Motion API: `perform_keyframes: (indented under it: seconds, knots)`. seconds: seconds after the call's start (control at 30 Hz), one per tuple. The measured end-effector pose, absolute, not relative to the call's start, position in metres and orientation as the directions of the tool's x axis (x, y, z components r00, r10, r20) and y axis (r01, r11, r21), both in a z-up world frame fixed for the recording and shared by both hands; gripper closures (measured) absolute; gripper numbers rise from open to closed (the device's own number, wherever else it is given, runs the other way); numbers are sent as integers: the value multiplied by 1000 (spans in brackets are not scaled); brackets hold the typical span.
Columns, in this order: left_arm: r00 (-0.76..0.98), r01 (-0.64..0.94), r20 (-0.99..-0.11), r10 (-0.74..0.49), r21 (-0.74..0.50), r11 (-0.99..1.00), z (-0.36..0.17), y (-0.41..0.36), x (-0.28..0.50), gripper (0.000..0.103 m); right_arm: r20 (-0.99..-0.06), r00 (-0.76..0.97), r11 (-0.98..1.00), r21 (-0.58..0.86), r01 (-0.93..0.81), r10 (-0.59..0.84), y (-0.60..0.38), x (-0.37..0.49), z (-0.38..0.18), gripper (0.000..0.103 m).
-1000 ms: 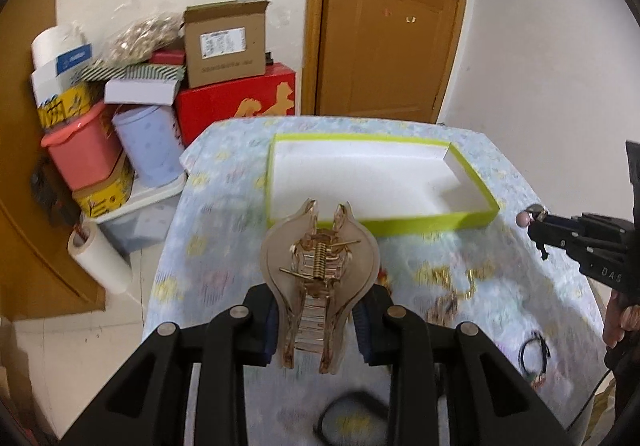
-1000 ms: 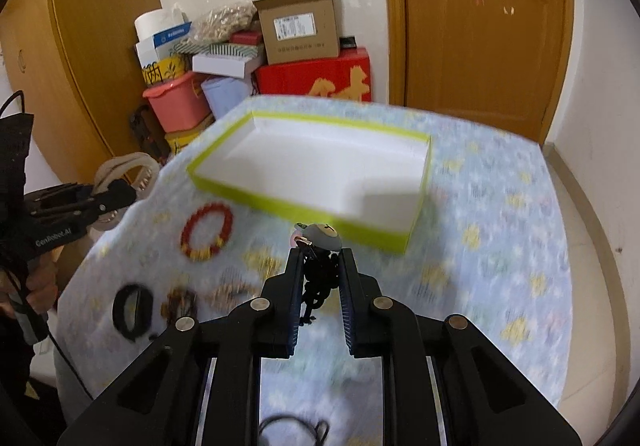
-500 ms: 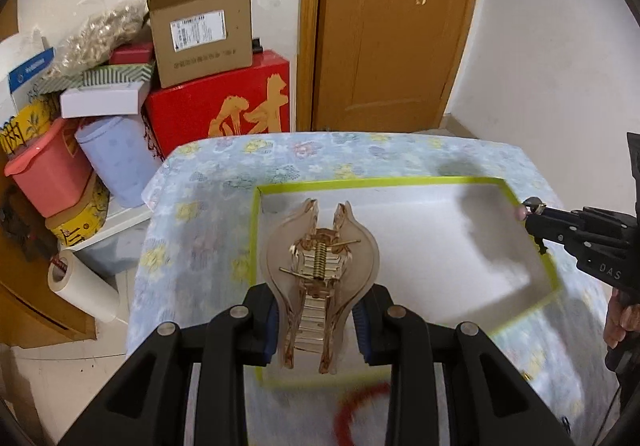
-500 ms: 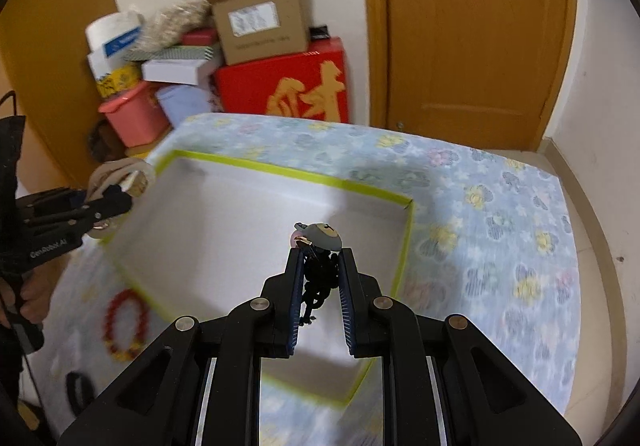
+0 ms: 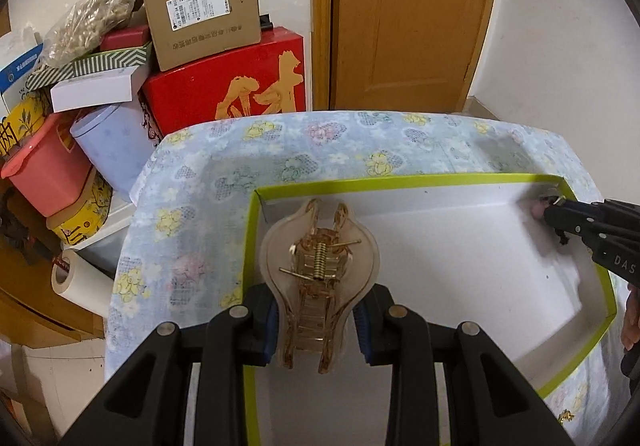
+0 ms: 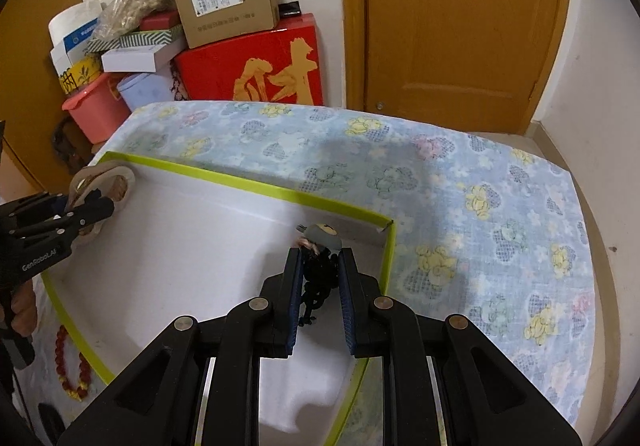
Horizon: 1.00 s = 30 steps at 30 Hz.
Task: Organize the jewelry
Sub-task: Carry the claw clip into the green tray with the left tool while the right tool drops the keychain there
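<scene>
Inventory, tabletop w/ floral cloth (image 6: pixel 460 182):

- Tray (image 6: pixel 256 185), white inside, green rim: nothing lying in it yet, as far as both views show.
- Left gripper (image 5: pixel 318 320): clamped on a clear amber hair claw (image 5: pixel 318 266), held over the tray's near-left corner, not set down.
- Right gripper (image 6: pixel 318 286): closed on a small black hair tie w/ grey charm (image 6: pixel 320 246), hovering low at the tray's far-right corner; contact w/ the floor can't be told.
- Red bead bracelet (image 6: pixel 70 370): on the cloth, outside the tray's left rim. Dark item at the lower-left edge, too cut off to ID.

Progress, my read: early. Two pcs carried in, none released; bracelet plus at least one other pc left on the table.

Surroundings, off the table: red gift box (image 5: pixel 228 94), cardboard carton (image 5: pixel 200 26), pink tub (image 5: pixel 44 170), tape roll (image 5: pixel 76 282), wooden door (image 5: pixel 408 18).

Obstructions: none inside the tray. Grippers sit at opposite corners, well apart. Only the rim to clear on exit.
</scene>
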<state>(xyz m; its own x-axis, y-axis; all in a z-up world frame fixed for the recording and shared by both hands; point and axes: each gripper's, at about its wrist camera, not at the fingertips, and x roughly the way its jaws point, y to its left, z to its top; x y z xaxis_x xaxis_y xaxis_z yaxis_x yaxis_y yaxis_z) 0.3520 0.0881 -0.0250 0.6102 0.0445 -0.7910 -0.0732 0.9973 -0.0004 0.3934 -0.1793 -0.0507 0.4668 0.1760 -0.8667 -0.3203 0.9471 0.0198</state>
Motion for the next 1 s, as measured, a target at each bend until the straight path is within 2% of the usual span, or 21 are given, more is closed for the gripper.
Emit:
perform_keyframes:
  seconds: [0.13, 0.27, 0.3, 0.57, 1.0]
  knots:
    - [609, -61, -793, 23, -18, 998, -22, 92, 351, 67, -863, 467, 943, 31, -331, 192, -178, 388, -46, 74]
    - [642, -53, -766, 11, -30, 998, -11, 91, 340, 50, -853, 485, 941, 19, -339, 192, -177, 376, -37, 60]
    - [651, -46, -759, -1, -41, 998, -7, 92, 336, 50, -850, 489, 940, 21, -341, 196, -177, 372, -33, 59]
    - [673, -60, -740, -1, -55, 997, 12, 96, 304, 50, -823, 523, 937, 31, -349, 222, -180, 331, -5, 59]
    - [712, -36, -701, -37, -88, 995, 33, 82, 186, 50, -756, 585, 924, 69, -375, 294, -199, 193, 42, 59]
